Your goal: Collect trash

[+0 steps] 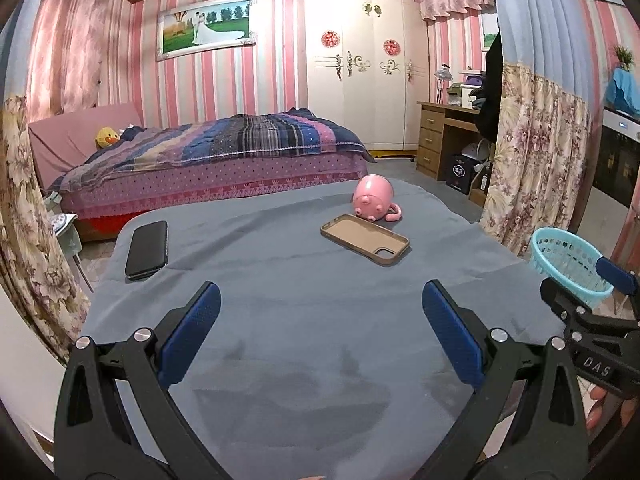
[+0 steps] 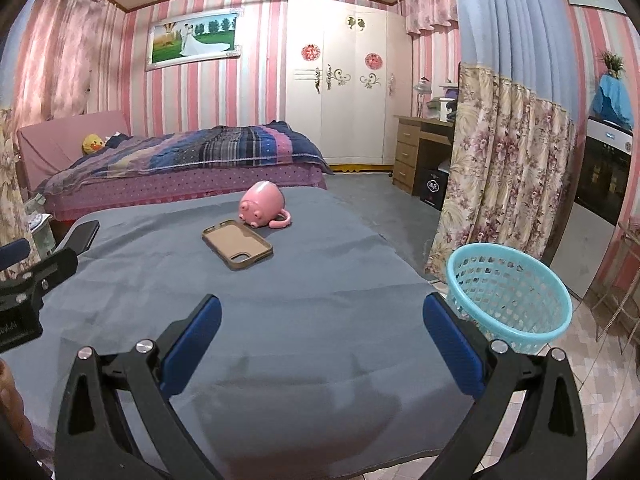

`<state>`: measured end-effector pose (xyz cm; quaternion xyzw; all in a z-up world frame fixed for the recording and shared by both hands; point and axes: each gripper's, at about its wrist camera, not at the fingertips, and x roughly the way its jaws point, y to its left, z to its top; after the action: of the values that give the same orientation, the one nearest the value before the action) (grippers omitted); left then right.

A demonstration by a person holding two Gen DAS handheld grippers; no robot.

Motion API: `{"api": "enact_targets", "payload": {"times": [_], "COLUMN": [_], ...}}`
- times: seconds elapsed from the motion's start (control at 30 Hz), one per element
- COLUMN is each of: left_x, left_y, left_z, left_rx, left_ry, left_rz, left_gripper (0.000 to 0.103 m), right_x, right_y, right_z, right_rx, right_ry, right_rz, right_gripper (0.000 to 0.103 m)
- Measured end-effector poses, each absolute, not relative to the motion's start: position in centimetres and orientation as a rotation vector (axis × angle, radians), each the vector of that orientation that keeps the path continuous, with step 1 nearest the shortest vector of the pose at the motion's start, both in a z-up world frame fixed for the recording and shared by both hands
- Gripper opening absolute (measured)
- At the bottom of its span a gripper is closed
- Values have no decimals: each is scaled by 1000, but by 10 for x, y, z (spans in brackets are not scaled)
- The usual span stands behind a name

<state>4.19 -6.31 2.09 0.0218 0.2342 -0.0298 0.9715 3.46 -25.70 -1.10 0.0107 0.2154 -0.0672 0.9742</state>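
A turquoise plastic basket [image 2: 510, 294] stands on the floor just off the right edge of the grey-clothed table [image 2: 280, 320]; it shows at the right in the left wrist view as well, basket [image 1: 568, 264]. My left gripper [image 1: 320, 312] hovers open over the near part of the table [image 1: 300, 340], nothing between its blue pads. My right gripper [image 2: 322, 322] is open too, above the table's near right part, its right finger in front of the basket. No loose trash shows on the cloth.
On the table lie a brown phone case [image 1: 365, 239], a pink pig-shaped mug [image 1: 374, 196] on its side and a black phone [image 1: 147, 249] near the left edge. Floral curtains [image 2: 504, 168] hang at the right. A bed [image 1: 208, 160] stands behind the table.
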Motion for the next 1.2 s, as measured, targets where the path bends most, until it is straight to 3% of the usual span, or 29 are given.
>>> {"api": "enact_targets", "payload": {"times": [1.2], "left_x": [60], "left_y": [-55], "left_z": [14], "left_rx": [60], "left_ry": [440], "left_rz": [-66], "left_gripper": [98], "right_x": [50], "right_y": [-242], "right_z": [-12], "right_rx": [-4], "right_ry": [398], "right_rz": [-164], "right_gripper": [98]}}
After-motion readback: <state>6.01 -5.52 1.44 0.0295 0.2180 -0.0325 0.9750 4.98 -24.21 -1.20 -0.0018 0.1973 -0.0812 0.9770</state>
